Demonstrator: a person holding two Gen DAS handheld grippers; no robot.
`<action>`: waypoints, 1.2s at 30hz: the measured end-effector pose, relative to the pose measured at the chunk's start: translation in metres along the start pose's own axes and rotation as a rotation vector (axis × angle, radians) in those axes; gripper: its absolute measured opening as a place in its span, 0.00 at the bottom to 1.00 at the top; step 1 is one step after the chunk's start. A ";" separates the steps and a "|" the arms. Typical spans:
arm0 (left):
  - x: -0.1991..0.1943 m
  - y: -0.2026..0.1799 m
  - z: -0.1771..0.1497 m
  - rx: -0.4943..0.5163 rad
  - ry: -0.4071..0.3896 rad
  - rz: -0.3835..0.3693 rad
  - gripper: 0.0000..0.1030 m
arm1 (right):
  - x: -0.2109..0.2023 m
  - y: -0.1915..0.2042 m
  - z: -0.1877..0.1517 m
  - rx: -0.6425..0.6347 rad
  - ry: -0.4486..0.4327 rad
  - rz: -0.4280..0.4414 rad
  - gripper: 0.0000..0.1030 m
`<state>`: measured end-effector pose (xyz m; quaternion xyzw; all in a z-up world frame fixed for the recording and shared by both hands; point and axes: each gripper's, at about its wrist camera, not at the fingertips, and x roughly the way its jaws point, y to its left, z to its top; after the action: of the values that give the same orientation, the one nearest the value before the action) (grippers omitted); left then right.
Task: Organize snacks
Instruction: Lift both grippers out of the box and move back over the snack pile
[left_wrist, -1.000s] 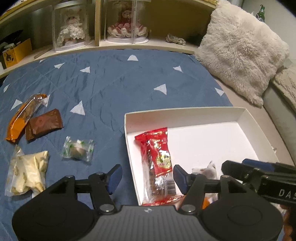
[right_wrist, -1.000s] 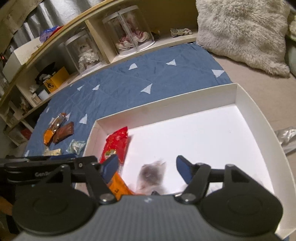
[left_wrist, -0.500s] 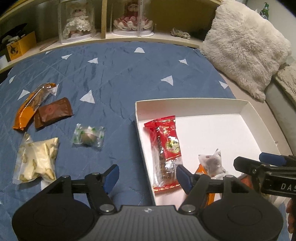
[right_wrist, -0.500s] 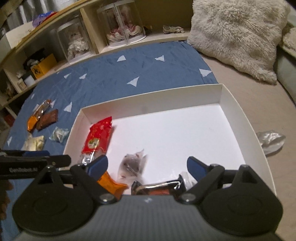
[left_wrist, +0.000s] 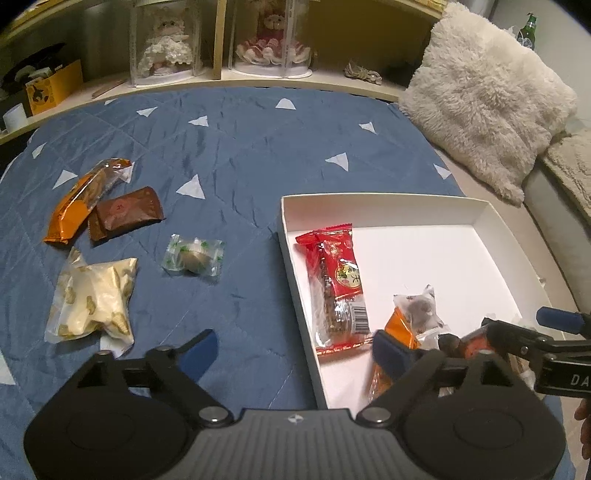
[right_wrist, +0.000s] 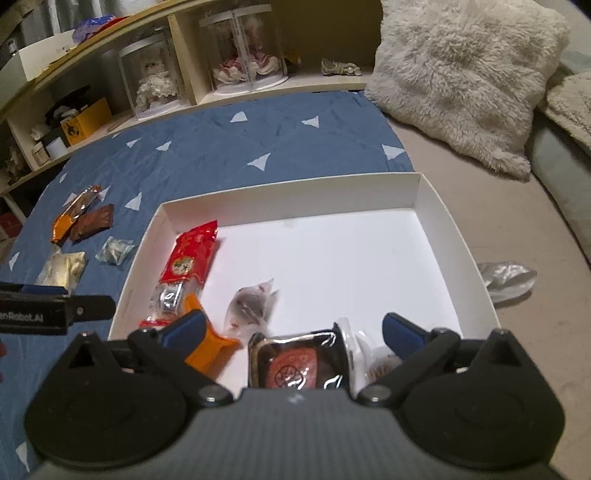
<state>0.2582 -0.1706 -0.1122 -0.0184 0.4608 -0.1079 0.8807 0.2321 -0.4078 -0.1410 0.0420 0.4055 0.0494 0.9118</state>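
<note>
White cardboard, shallow and open-topped: that box (left_wrist: 388, 201) on the blue quilted bedspread (left_wrist: 236, 155) is your landmark, and by my reading you are roughly halfway through.

Inside the box lie a long red foil-wrapped bar (left_wrist: 338, 284) along its left wall, a small clear packet with a dark sweet (right_wrist: 249, 304) near the middle of the front half, an orange wrapper (right_wrist: 208, 341) just beside that packet, a black glossy pack with a red round seal (right_wrist: 297, 363) at the front edge, and a clear-wrapped brown biscuit (right_wrist: 380, 365) to that pack's right.

Left of the box, out on the bedspread, four snacks wait: a green-printed clear candy wrapper (left_wrist: 194, 254) nearest it, a cream bag with gold print (left_wrist: 94, 299), a brown foil packet (left_wrist: 127, 212) and a long orange packet (left_wrist: 83, 197) farther off.

Your left tool (left_wrist: 291, 349) is spread wide and empty, straddling the box's left wall. Your right tool (right_wrist: 291, 328) is also wide, above the black pack without gripping it.

Writing: the red bar carries a round yellow emblem with characters too small to make out, plus a barcode. The left tool's side reads "Robot.AI", partly cut off; the right tool's shows "DA".
</note>
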 end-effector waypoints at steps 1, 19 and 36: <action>-0.003 0.000 -0.001 0.001 -0.005 0.001 0.97 | -0.002 0.000 -0.002 -0.003 -0.003 -0.001 0.99; -0.071 0.000 -0.024 0.001 -0.095 0.009 1.00 | -0.061 0.003 -0.017 0.002 -0.056 0.017 0.99; -0.161 0.034 -0.018 -0.041 -0.199 0.064 1.00 | -0.106 0.059 -0.004 -0.048 -0.106 0.084 0.99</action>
<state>0.1603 -0.1026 0.0025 -0.0323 0.3735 -0.0678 0.9246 0.1554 -0.3626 -0.0591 0.0396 0.3532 0.0950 0.9299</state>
